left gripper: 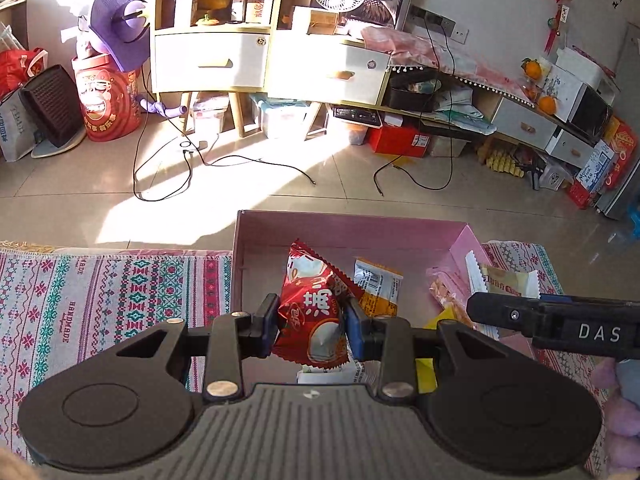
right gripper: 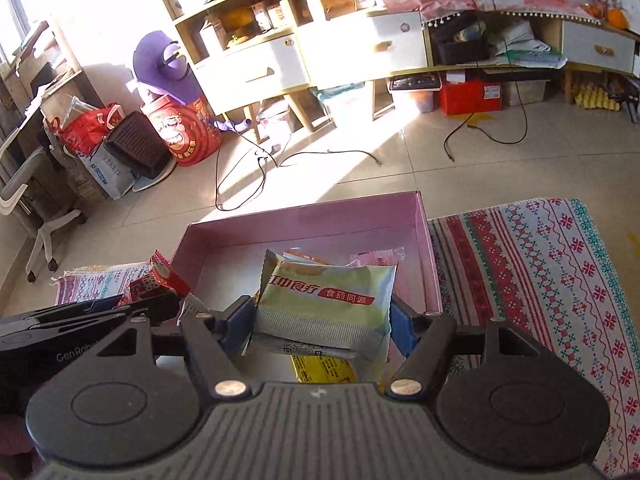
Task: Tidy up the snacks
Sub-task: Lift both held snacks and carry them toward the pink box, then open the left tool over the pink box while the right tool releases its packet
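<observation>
While the left wrist view looks down over a pink box (left gripper: 352, 228) set on a table under a patterned cloth (left gripper: 116, 292), the left hand-held gripper (left gripper: 310, 326) is clamped on a red snack packet (left gripper: 316, 316), its blue pads (left gripper: 354, 330) pressing the wrapper from both sides above the box's near end. Listed inside the box: an orange-and-white packet (left gripper: 378, 284) just right of the red one, a clear bag of pale snacks (left gripper: 448, 292) by the right wall, a yellow packet (left gripper: 426, 372) lower right, and a white wrapper edge (left gripper: 320, 376) under the red packet. The right hand-held gripper (left gripper: 560, 322) enters from the right edge over the box, carrying a pale green packet (left gripper: 508, 280). Beyond the table: tiled floor (left gripper: 280, 184) with black cables (left gripper: 224, 160), a white-drawered cabinet (left gripper: 212, 60), a red printed bag (left gripper: 106, 100).

Seen from the right wrist view, the right hand-held gripper (right gripper: 320, 326) has its jaws at a middling width, closed on the pale green packet (right gripper: 324, 300) with a red label band, held flat above the pink box (right gripper: 304, 224). Beneath it lie a yellow packet (right gripper: 324, 370) and, further in, a pink-white wrapper (right gripper: 376, 258). The left hand-held gripper (right gripper: 80, 320) shows at the left edge with the red snack packet (right gripper: 156, 280) at its tip, just over the box's left wall. The patterned cloth (right gripper: 540, 280) covers the table right of the box.
</observation>
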### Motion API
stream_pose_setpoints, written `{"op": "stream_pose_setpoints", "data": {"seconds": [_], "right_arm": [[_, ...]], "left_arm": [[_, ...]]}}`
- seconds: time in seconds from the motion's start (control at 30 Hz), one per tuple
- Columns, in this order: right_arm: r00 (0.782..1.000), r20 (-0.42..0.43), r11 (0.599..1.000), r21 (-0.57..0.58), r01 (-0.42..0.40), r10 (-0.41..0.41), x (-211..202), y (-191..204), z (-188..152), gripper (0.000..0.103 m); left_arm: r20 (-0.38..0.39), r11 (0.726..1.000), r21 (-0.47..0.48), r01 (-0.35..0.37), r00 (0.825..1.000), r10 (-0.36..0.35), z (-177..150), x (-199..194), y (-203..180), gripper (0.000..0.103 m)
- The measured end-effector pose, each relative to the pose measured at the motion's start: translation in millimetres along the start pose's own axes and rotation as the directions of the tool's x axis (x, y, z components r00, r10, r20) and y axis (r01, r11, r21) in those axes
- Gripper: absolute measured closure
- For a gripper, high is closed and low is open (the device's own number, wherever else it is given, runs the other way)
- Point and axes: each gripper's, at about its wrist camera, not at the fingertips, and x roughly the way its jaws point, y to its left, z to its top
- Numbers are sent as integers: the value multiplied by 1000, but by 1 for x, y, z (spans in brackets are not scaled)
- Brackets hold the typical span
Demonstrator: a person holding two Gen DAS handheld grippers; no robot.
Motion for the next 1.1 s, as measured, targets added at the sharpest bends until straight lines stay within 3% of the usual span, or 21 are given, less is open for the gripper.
{"op": "stream_pose_setpoints", "data": {"seconds": [0.43,0.57,0.63,0.73,1.1], "right_arm": [[999,2,998,-38,46,-46,35,3,10,35],[999,7,998,-43,52,-52,37,4,11,30],[999,11,998,-34,49,-49,35,3,10,29],[999,9,999,-18,42,-42,31,3,12,24],[998,23,997,-62,54,-52,0,7,4,15]], "left_arm": [[18,999,-2,-36,999,36,10,38,-2,62],[18,999,5,-37,999,37,10,42,-2,61],[16,999,1,-33,999,33,8,41,0,55],[24,1000,-18,-23,999,23,7,37,2,37],[31,999,25,-23,999,22,-3,3,-4,15]]}}
